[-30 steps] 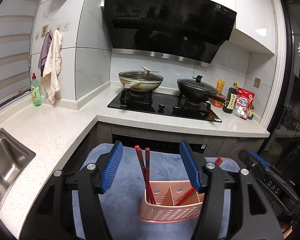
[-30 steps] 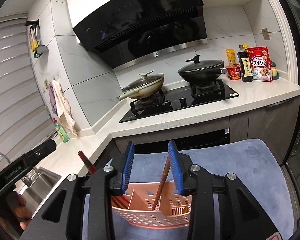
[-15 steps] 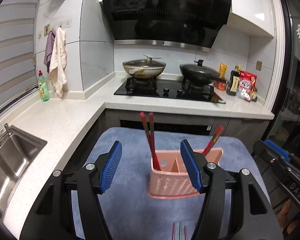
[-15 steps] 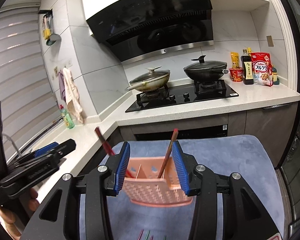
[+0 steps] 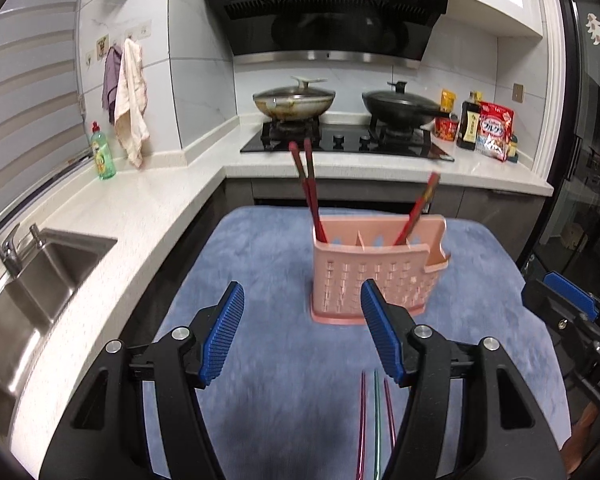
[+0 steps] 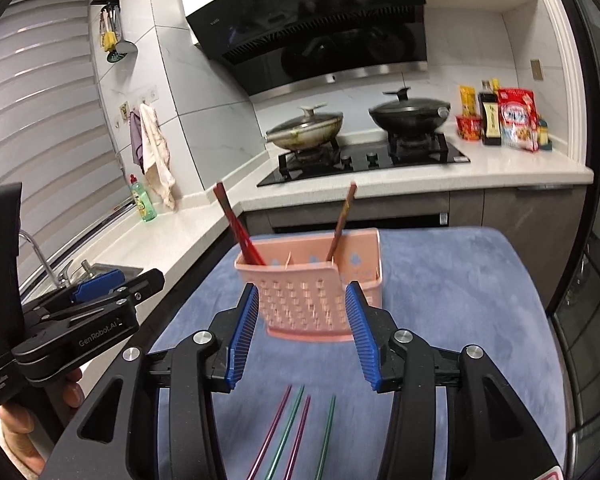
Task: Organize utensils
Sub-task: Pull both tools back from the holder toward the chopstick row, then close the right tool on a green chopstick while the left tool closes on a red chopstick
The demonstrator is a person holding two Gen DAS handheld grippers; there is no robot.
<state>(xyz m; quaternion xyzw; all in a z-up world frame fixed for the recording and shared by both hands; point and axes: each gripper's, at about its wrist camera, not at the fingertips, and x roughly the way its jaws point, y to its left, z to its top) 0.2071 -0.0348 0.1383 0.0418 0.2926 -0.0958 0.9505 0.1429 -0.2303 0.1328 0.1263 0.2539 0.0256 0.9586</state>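
Dim, cool indoor light; fisheye-bowed edges, dark corners, slight motion blur.

Both tongs (image 5: 302,334) (image 6: 302,334) farther back from the pink caddy (image 5: 374,270), right chopstick (image 6: 342,220) released, metal chopsticks (image 6: 296,432) newly visible.

An open left gripper (image 5: 302,336) with blue pads, holding nothing, hovers over a blue mat (image 5: 260,264) facing a pink utensil holder (image 5: 376,276) containing red chopsticks (image 5: 310,196), with thin coloured metal chopsticks (image 5: 374,420) lying nearer on the mat.
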